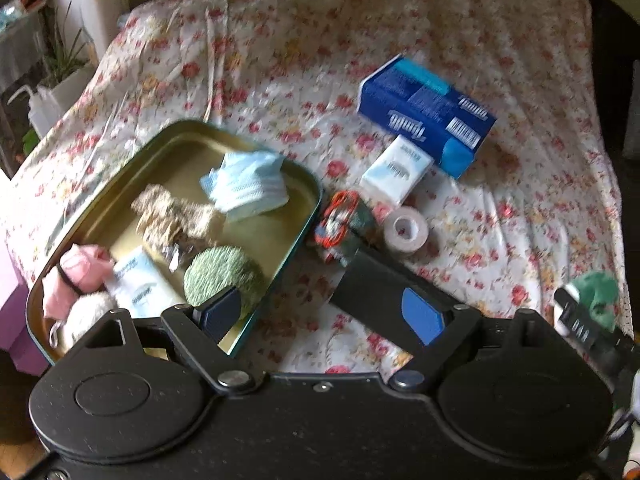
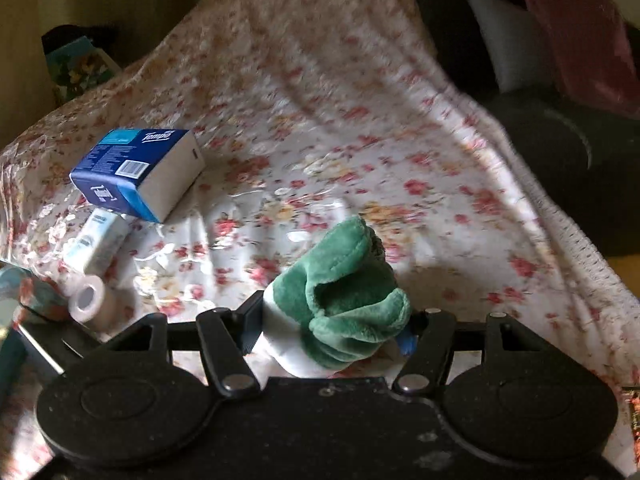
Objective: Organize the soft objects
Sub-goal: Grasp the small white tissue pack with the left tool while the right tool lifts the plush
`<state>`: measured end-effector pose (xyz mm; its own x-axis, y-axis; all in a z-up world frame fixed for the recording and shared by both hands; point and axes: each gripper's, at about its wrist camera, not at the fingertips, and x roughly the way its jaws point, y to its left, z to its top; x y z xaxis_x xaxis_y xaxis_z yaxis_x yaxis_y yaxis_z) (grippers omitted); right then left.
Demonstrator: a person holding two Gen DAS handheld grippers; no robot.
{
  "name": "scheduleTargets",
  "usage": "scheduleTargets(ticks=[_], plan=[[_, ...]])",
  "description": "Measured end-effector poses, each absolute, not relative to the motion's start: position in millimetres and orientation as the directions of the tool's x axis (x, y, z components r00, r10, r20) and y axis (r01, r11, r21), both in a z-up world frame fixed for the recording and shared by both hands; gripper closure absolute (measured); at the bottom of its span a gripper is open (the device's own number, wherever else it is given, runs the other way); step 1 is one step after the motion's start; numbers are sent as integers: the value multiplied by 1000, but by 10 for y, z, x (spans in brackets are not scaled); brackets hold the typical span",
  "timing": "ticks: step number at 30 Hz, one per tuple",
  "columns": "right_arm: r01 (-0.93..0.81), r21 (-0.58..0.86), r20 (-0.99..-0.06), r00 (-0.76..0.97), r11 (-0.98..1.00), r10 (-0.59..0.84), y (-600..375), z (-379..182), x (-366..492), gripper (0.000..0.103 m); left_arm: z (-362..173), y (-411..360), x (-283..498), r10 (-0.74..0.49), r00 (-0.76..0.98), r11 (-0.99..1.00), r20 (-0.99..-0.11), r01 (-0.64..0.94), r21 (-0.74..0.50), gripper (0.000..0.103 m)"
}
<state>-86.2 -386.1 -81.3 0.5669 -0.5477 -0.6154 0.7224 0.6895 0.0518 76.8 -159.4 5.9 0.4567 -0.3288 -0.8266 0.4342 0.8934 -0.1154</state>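
Note:
An open tin tray (image 1: 308, 184) lies on the floral cloth and holds a blue face mask (image 1: 248, 184), a beige plush (image 1: 176, 216), a green yarn ball (image 1: 224, 276), a pink cloth bundle (image 1: 76, 276), a white fluffy ball (image 1: 86, 316) and a tissue pack (image 1: 140, 284). My left gripper (image 1: 320, 304) is open and empty, over the tray's near right edge. My right gripper (image 2: 332, 328) is shut on a green and white plush toy (image 2: 344, 292), held above the cloth; it also shows in the left wrist view (image 1: 596, 296).
On the cloth right of the tray lie a red and green fabric item (image 1: 340, 220), a tape roll (image 1: 406, 228), a small white tissue pack (image 1: 396, 172) and a blue Tempo tissue box (image 1: 428, 112). A dark sofa (image 2: 560, 152) with cushions stands at the right.

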Motion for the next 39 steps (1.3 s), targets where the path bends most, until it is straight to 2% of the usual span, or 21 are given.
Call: scheduleTargets(ticks=[5, 11, 20, 27, 34, 39], plan=[[700, 41, -561, 607, 713, -563, -3807, -946, -970, 40, 53, -1683, 778, -339, 468, 877, -816, 471, -94, 18], [689, 45, -591, 602, 723, -537, -3847, -1067, -908, 40, 10, -1844, 840, -317, 462, 864, -828, 502, -50, 19], [665, 61, -570, 636, 744, -521, -3804, -1096, -937, 43, 27, -2244, 1116, -298, 498, 841, -814, 541, 23, 19], [665, 101, -549, 658, 740, -516, -3813, -1130, -995, 43, -155, -2666, 1471, -306, 473, 833, -826, 553, 8, 19], [663, 96, -536, 663, 743, -522, -3780, -1182, -998, 43, -363, -3011, 1670, -284, 479, 811, -831, 582, 58, 19], [662, 80, -529, 662, 745, -532, -3759, -1206, -985, 43, -594, -3111, 1869, -263, 437, 824, -860, 566, 35, 19]])
